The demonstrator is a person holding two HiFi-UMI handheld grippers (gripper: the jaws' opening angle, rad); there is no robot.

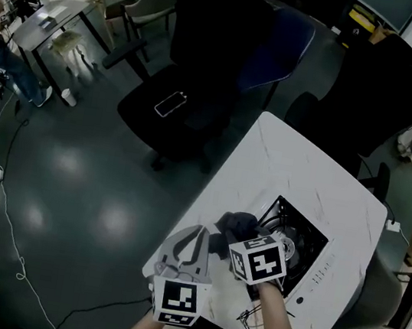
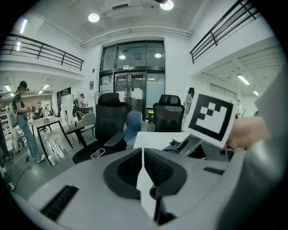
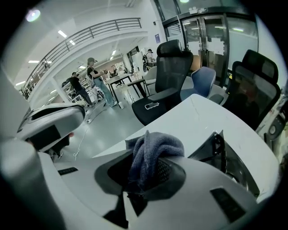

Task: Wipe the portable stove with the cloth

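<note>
The portable stove [image 1: 297,248], white with a black burner well, lies on the white table [image 1: 291,166] toward its near right side. My right gripper [image 1: 242,242] hovers over the stove's left edge, shut on a dark grey cloth [image 1: 235,223]. In the right gripper view the cloth [image 3: 150,155] bunches up between the jaws, with the stove's black grate [image 3: 222,150] just to its right. My left gripper [image 1: 196,236] hangs at the table's near left edge, beside the right one. Its jaws [image 2: 143,167] are shut with nothing in them.
A black office chair [image 1: 196,81] with a phone [image 1: 171,103] on its seat stands left of the table. A blue chair [image 1: 287,41] and another black chair [image 1: 377,86] stand behind it. Cables [image 1: 9,206] trail across the floor at left.
</note>
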